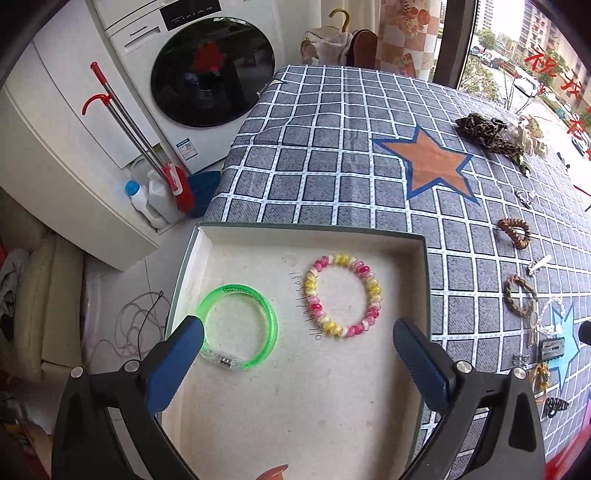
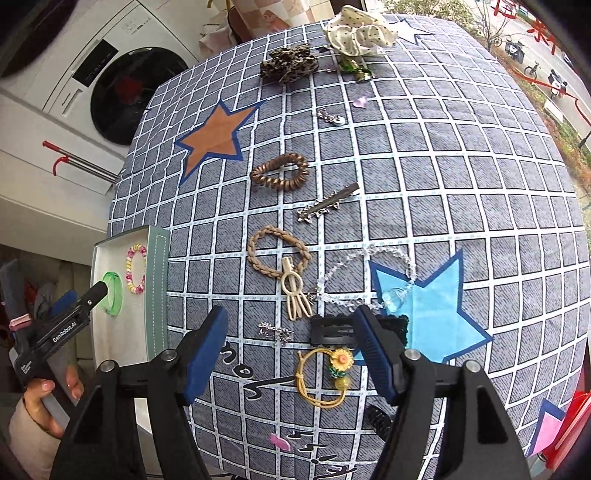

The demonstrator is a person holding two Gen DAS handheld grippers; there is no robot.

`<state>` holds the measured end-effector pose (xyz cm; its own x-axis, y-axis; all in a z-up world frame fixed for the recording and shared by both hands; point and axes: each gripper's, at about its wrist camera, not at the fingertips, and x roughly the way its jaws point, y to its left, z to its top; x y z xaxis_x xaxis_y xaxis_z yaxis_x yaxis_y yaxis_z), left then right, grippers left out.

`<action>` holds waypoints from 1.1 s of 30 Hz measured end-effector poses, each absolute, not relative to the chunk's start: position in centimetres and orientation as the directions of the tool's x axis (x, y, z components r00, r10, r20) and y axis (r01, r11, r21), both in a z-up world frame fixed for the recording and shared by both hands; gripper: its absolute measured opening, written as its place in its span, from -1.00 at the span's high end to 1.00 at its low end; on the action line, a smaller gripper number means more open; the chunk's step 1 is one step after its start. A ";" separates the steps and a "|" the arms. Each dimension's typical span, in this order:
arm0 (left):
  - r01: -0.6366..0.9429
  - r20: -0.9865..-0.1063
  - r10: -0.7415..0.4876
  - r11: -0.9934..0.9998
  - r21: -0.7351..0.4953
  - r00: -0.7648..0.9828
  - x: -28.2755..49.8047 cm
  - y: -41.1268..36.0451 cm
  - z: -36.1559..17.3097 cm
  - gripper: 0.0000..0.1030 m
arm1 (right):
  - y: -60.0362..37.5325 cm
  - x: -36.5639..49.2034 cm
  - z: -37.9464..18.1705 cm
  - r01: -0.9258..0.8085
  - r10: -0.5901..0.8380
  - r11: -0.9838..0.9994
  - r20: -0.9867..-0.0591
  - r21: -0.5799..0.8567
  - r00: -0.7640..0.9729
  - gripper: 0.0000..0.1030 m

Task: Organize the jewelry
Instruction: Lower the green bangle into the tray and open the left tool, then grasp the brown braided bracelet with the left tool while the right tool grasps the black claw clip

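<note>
A shallow white box (image 1: pixel 314 406) holds a green bangle (image 1: pixel 240 328) and a pink-and-yellow bead bracelet (image 1: pixel 343 295). My left gripper (image 1: pixel 295 336) is open over the box; its left finger overlaps the bangle's edge. In the right wrist view the box (image 2: pixel 157 280) stands at the table's left edge. My right gripper (image 2: pixel 291 332) is open and empty above a yellow sunflower hair tie (image 2: pixel 325 376) and a black comb clip (image 2: pixel 332 328). A braided tan bracelet (image 2: pixel 279 256), a cream clip (image 2: pixel 293 291), a crystal necklace (image 2: pixel 365 280) and a brown coil tie (image 2: pixel 280 171) lie beyond.
The table has a grey checked cloth (image 2: pixel 443 184) with stars. A silver hair clip (image 2: pixel 327 203), a leopard scrunchie (image 2: pixel 290 62) and a white dotted scrunchie (image 2: pixel 360 33) lie farther back. A washing machine (image 1: pixel 207 66) stands to the left.
</note>
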<state>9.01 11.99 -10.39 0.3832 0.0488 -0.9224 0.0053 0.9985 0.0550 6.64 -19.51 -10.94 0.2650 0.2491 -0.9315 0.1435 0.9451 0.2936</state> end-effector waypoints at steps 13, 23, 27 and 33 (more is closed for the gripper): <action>0.150 -0.949 -0.081 0.988 -0.036 0.304 8.1 0.9 -13.0 -1.00 | -26.0 2.8 -12.5 0.267 0.196 0.930 -0.955 0.253 0.221 -0.66; 0.153 -0.961 -0.082 0.987 -0.042 0.266 9.8 -3.1 -13.8 -1.00 | -27.2 1.4 -13.6 0.221 0.148 0.957 -0.972 0.187 0.183 -0.66; 0.151 -0.967 -0.100 0.986 -0.065 0.233 10.8 -3.9 -14.5 -1.00 | -27.1 0.8 -13.8 0.181 0.143 0.968 -0.975 0.174 0.173 -0.66; 0.122 -0.971 -0.111 0.989 -0.086 0.213 12.0 -4.3 -15.9 -1.00 | -25.9 -0.7 -14.4 0.093 0.145 0.983 -0.978 0.160 0.147 -0.66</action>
